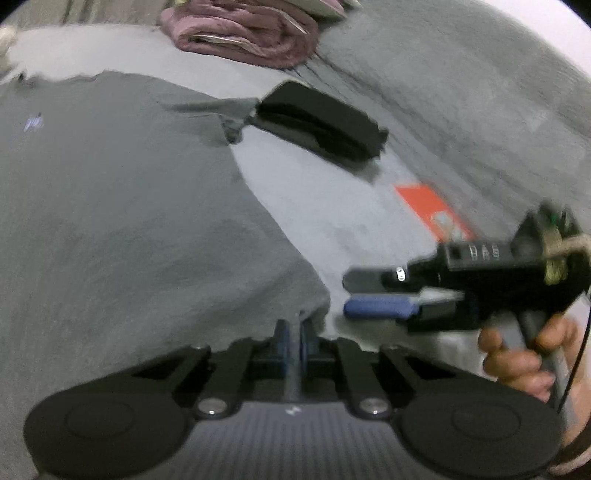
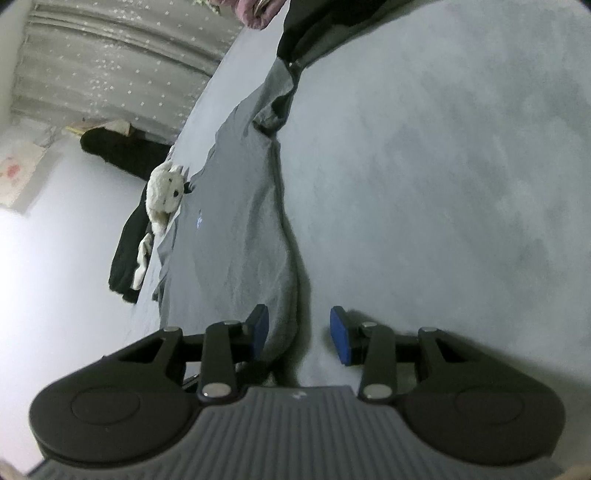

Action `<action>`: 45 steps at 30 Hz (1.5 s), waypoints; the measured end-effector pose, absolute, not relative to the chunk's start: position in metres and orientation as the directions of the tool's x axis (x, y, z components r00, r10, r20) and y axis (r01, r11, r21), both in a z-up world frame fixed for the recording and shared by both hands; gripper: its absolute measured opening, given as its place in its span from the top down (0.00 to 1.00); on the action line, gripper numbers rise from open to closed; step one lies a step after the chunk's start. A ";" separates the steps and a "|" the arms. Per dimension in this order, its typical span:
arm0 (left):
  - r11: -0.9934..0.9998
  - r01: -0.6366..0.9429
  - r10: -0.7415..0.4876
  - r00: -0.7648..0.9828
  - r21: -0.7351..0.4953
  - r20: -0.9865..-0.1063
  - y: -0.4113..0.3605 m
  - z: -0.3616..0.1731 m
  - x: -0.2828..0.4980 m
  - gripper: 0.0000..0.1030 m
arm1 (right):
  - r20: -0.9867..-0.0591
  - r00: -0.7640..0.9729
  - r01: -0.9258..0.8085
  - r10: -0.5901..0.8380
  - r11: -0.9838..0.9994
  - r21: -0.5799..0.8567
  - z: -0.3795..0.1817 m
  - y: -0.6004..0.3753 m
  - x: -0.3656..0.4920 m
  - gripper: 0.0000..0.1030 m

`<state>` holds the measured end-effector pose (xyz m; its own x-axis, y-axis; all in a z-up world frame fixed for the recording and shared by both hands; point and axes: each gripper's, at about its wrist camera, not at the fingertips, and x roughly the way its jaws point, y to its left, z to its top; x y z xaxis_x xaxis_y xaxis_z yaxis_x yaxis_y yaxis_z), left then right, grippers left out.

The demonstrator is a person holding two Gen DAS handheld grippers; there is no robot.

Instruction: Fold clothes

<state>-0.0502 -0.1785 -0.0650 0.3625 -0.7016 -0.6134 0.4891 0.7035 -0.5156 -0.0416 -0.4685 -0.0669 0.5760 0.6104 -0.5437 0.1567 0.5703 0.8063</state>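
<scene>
A: Left wrist view is showing the left hand-held gripper [image 1: 294, 338] with its jaws pressed together on the edge of the grey shirt [image 1: 122, 206], which is lying spread on the bed [image 1: 332, 206].

B: And the right hand-held gripper [image 2: 299, 330]?

A: Its blue pads [image 2: 340, 334] are standing apart, straddling the shirt's raised fold without pressing it. A person's hand [image 1: 524, 354] is gripping its handle.

A bed [image 2: 443, 184] with a pale grey cover carries a grey shirt [image 1: 110, 221] spread flat. A folded black garment [image 1: 321, 122] lies beside it, folded mauve clothes [image 1: 240, 33] at the far edge, and a white plush toy [image 2: 166, 192] by the shirt's other side.
</scene>
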 end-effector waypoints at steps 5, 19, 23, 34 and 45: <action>0.501 0.275 -0.859 0.271 -0.821 -0.433 -0.134 -0.099 -0.025 0.95 | -0.475 0.522 0.120 0.708 0.491 0.863 -0.076 -0.455 -0.036 0.57; 0.466 0.263 -0.881 0.227 -0.844 -0.416 -0.130 -0.106 -0.019 0.74 | -0.491 0.474 0.050 0.730 0.535 0.843 -0.050 -0.429 -0.041 0.85; 0.497 0.308 -0.867 0.203 -0.811 -0.454 -0.136 -0.100 -0.021 0.64 | -0.587 0.499 0.050 0.638 0.655 0.754 -0.033 -0.424 -0.063 0.87; 0.628 0.497 -0.765 0.250 -0.599 -0.594 -0.117 -0.076 -0.047 0.57 | -0.753 0.459 0.148 0.471 0.795 0.588 -0.052 -0.427 -0.105 0.88; 0.890 0.353 -0.442 0.517 -0.288 -0.733 0.000 -0.046 -0.063 0.44 | -0.683 0.557 0.232 0.472 0.701 0.675 -0.057 -0.430 -0.100 0.54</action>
<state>-0.0628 -0.0004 -0.0459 0.5167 -0.4424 -0.7331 0.3530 0.8901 -0.2883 -0.0998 -0.4295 -0.0572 0.5574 0.4725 -0.6827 0.2321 0.7008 0.6745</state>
